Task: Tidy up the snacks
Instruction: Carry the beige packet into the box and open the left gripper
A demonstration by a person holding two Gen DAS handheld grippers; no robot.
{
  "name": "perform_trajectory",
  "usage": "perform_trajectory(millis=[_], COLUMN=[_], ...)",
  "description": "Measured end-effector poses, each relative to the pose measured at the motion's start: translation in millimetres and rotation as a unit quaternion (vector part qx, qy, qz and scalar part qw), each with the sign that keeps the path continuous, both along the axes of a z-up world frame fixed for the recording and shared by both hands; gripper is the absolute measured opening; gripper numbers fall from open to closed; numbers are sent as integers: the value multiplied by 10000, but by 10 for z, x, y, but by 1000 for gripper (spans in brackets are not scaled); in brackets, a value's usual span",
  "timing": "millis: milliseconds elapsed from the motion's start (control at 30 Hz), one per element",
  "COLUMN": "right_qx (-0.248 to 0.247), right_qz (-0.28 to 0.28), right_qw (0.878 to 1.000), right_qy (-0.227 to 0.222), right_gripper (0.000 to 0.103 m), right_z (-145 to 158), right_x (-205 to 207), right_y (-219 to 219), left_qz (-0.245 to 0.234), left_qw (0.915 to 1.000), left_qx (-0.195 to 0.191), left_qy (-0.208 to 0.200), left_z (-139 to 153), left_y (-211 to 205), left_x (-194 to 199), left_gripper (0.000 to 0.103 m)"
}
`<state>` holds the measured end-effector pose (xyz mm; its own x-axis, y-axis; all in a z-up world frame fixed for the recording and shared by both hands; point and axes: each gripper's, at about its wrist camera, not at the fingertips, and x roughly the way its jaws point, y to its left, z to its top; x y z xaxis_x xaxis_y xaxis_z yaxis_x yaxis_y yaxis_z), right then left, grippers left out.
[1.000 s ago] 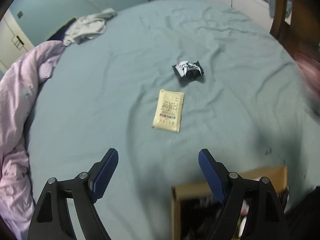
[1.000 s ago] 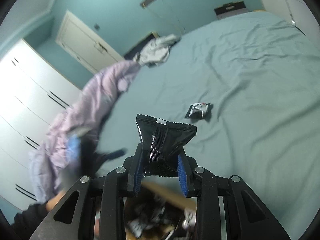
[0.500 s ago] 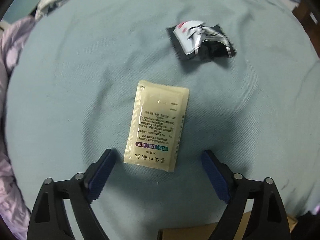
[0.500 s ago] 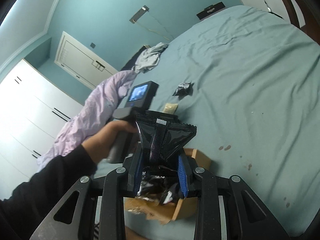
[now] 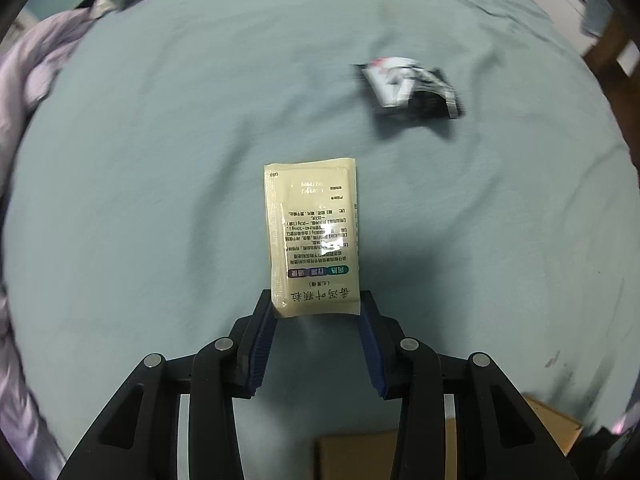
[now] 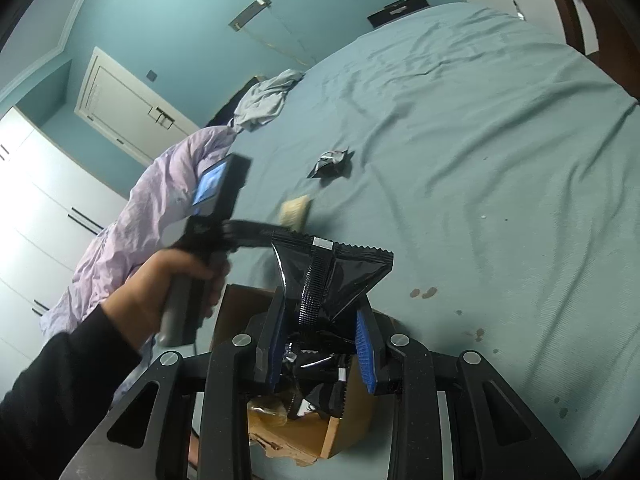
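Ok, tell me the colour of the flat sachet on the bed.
Pale cream-yellow sachet with dark print; clearest in the left wrist view.

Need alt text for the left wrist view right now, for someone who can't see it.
The left hand-held gripper points down at a bed, its blue pads pinching the near end of a cream sachet printed with text. A crumpled black-and-white snack packet lies farther off on the teal sheet; a cardboard box corner shows at the bottom edge.

A home bedroom: a wide bed under a wrinkled teal sheet (image 6: 480, 140), a crumpled lilac duvet (image 6: 160, 200) along its edge, white built-in wardrobes (image 6: 36, 208), a white panelled door (image 6: 124, 116) and teal painted walls (image 6: 180, 20).
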<state>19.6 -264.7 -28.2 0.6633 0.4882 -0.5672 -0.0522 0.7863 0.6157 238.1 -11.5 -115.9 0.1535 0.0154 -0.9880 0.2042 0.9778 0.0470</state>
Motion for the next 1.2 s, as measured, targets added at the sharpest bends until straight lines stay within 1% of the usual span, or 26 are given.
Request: perform_trajectory(millis=[67,133,233,300,333,433,467,533,567,600,667,733,767,833,900,967,1000,1067,1133,1200], right_qx=[5,-15,-58,-125,-163,-280,-315,-379,-423,-446,-474,-531,-553,-590,-661,-744,-767,-815,-869,-910], right_qz=[-33,-70,-91,-98,-100,-112,-111,-106,-103,-92,-74,-91,-98,-109,-101,-89,-77,-61,-44,-30], right_qw=[10000,10000,9999,9999,9998,9995,9994,9992,9990,9989,9988,9985,9984,9982,9977,9972,9970,9966,9962,9958], right_qy=[30,63,68,60,50,9,-10,-42,-58,-64,-47,6,32,73,73,75,86,101,94,65], right_gripper=[29,29,29,29,29,29,29,29,29,29,29,29,29,29,29,29,29,29,29,29], right_z=[-17,-11,-13,9,14,53,64,77,95,94,91,81,77,83,96,104,105,107,115,134], right_x=[-11,-11,-10,-19,-22,-60,-81,-98,-117,-126,-125,-119,-106,-88,-79,-74,-69,-59,-63,-76], right_y=[-4,7,23,50,59,88,97,104,119,123,135,144,148,163,187,215,226,242,256,272], left_qz=[52,38,15,-40,-94,-342,-398,-613,-730,-868,-960,-997,-1032,-1117,-1315,-1539,-1649,-1717,-1705,-1627], left_qw=[9999,9993,9982,9969,9966,9947,9940,9911,9896,9876,9863,9881,9890,9887,9881,9847,9828,9816,9816,9820], left_qx=[74,210,161,43,4,-186,-260,-520,-628,-752,-814,-463,-347,-407,-314,-210,-167,-144,-193,-315], left_qy=[-100,-318,-578,-783,-814,-951,-984,-1056,-1065,-1071,-1071,-1074,-1000,-911,-738,-785,-808,-829,-834,-907], left_z=[73,195,419,620,710,958,980,1046,1086,1076,1014,884,795,716,611,588,572,556,588,662], left_y=[97,204,318,388,361,372,301,228,116,58,-27,-89,-118,-149,-214,-292,-332,-378,-369,-331], left_x=[-67,-211,-466,-701,-742,-1096,-1082,-1329,-1390,-1518,-1610,-1690,-1692,-1755,-1819,-1891,-1910,-1944,-1960,-1954], left_gripper=[39,39,39,39,39,39,39,39,39,39,40,40,40,40,40,42,45,46,53,73])
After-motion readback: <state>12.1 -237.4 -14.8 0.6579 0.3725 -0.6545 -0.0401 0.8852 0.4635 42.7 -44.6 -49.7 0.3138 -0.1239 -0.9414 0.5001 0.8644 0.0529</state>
